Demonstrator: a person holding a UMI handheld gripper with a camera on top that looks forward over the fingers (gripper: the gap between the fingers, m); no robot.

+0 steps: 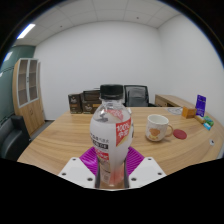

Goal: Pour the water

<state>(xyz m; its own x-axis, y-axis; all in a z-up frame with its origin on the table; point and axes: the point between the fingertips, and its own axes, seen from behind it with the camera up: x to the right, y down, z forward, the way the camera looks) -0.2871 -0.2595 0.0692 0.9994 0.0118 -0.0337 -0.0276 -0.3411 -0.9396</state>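
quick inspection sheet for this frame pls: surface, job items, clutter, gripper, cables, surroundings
Surface: light wooden table, large, rounded edge.
Job's things: capped plastic bottle with a red and white label, upright between the fingers; white cup on a saucer, beyond the bottle and to its right.
Clutter: small red disc beside the cup; purple upright card and small items near it at the table's far end, too small to identify.
Gripper: both pads appear to press the bottle's lower body.
Cables: nothing seen.
Surroundings: black office chairs behind the table, wooden cabinet by the wall, white walls, ceiling light.
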